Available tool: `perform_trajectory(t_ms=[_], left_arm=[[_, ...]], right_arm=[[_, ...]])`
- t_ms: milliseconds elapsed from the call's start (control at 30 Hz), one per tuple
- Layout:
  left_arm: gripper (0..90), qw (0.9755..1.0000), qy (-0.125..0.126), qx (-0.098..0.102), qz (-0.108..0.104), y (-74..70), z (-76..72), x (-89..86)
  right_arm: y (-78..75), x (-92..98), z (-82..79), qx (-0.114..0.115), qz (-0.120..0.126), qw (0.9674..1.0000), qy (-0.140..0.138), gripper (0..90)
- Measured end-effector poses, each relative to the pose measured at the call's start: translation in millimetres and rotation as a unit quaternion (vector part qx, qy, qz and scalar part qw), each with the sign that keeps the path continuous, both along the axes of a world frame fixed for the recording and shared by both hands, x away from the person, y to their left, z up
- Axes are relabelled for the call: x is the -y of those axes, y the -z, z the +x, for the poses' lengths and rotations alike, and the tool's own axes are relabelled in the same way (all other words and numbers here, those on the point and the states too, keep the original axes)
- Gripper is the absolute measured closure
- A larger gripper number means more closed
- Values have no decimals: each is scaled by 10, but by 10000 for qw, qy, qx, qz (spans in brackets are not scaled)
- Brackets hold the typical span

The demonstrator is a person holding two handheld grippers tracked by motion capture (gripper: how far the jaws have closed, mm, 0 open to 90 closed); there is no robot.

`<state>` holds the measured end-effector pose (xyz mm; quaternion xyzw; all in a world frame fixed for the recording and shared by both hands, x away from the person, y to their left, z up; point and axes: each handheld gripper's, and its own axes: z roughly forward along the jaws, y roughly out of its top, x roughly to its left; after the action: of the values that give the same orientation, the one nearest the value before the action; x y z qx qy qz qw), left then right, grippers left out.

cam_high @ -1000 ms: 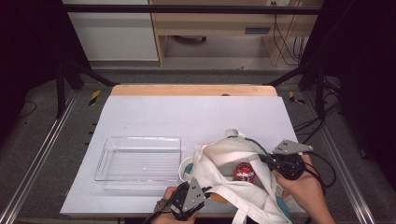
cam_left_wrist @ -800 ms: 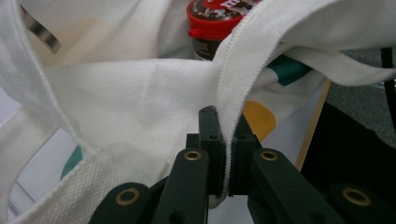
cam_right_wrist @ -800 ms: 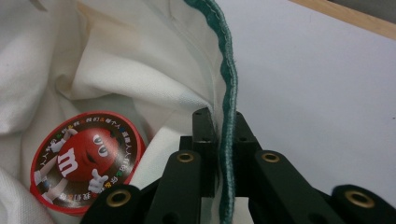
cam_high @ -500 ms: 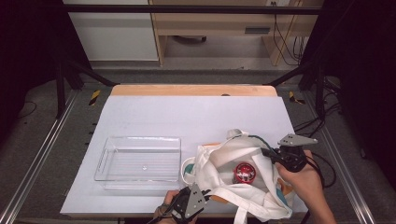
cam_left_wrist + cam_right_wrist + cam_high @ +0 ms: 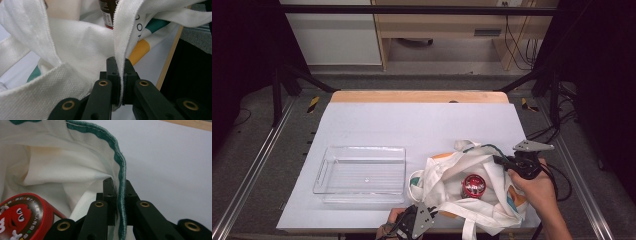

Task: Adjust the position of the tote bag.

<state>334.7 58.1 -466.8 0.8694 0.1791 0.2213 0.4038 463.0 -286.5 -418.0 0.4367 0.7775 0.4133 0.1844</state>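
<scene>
- Two grippers pinch bag (image 5: 447, 172) rim: left gripper (image 5: 119, 75) clamped on near edge, right gripper (image 5: 117, 195) on green-trimmed far edge.
- Red can (image 5: 473, 184) sits inside, between them.
- Step, likely: holding mouth open; next, free one gripper for can.

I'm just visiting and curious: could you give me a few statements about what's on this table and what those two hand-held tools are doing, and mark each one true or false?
1. The left gripper has its fingers clamped on an edge of the white cloth bag. True.
2. The right gripper hangs open above the table. False: it pinches the bag's green-trimmed rim.
3. A red-lidded candy can sits inside the bag. True.
4. The clear plastic tray holds the can. False: nothing lies in the tray; the can is in the bag.
5. The tray lies to the right of the bag in the high view. False: it lies to the left.
</scene>
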Motion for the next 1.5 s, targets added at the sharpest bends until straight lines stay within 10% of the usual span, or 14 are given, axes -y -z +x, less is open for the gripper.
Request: perform_trajectory(t_ms=[1500], left_arm=[[876, 9998, 54, -88, 191, 64, -10, -2]], right_arm=[[268, 37, 423, -299, -196, 9985, 408, 847]])
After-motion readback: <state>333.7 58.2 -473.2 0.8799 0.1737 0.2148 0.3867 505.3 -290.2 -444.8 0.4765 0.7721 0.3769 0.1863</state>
